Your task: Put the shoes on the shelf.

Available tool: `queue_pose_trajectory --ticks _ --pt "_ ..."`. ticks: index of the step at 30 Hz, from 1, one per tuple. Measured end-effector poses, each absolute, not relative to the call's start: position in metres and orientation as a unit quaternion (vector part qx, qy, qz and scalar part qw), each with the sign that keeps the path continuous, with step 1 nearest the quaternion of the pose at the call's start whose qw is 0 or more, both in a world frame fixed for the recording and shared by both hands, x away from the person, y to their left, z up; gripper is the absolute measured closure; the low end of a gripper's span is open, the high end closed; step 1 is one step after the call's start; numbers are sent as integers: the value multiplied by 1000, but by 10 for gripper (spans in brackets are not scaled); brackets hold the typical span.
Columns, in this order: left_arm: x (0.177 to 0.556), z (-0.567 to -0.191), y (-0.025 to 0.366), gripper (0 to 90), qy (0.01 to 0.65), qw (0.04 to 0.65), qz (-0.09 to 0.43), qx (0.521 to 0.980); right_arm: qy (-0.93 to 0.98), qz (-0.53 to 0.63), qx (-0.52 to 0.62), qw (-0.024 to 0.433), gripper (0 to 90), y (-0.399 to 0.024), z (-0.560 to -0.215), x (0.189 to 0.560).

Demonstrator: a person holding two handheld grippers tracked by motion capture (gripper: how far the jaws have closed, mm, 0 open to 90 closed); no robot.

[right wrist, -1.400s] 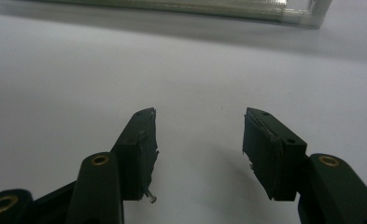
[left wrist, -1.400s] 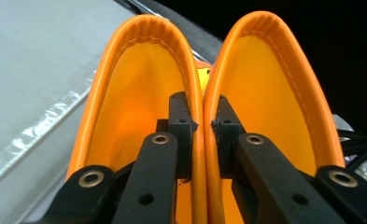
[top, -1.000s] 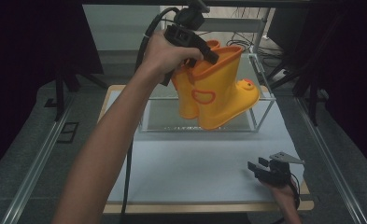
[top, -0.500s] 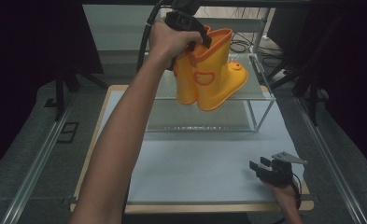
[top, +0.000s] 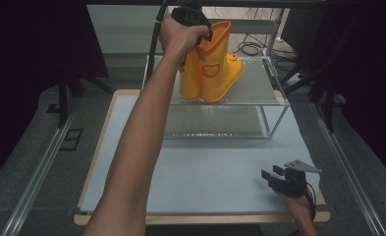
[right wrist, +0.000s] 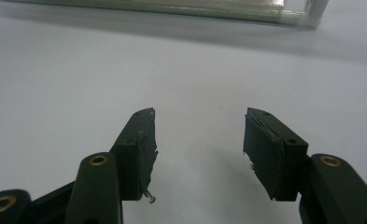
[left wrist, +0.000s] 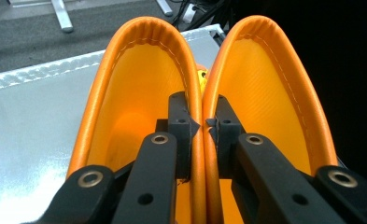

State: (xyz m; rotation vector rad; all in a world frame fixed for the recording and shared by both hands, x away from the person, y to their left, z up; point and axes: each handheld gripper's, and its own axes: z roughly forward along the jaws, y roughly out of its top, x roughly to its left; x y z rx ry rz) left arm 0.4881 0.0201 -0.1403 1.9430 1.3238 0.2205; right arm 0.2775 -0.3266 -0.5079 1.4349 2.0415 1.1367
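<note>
A pair of orange rubber boots [top: 214, 74] stands upright over the front part of the metal rack's top shelf [top: 259, 83]. I cannot tell whether the soles rest on it. My left gripper [top: 206, 38] reaches in from above and is shut on the boots. In the left gripper view its jaws [left wrist: 203, 126] pinch the two adjoining inner walls of the boots [left wrist: 139, 84] together, one jaw inside each shaft. My right gripper [top: 272, 175] lies low at the table's front right, open, with bare table surface between its pads [right wrist: 200, 149].
The two-level rack has a lower shelf [top: 215, 123] and thin legs, and stands at the back of the light table mat [top: 200, 167]. Metal rails run along both sides of the table. Dark stands and cables are behind the rack.
My left gripper has carried the boots away from me and slightly left, from in front of the rack to over its top shelf, and they now hang more upright. The right gripper has kept still.
</note>
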Motion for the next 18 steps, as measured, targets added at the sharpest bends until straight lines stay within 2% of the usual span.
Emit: queue_pose_trajectory --ticks 8,18 --pt "511 -159 23 817 526 372 74 761 734 403 509 197 435 -323 -509 278" --pt "518 -169 31 802 536 377 65 752 737 400 509 196 434 -322 -511 279"
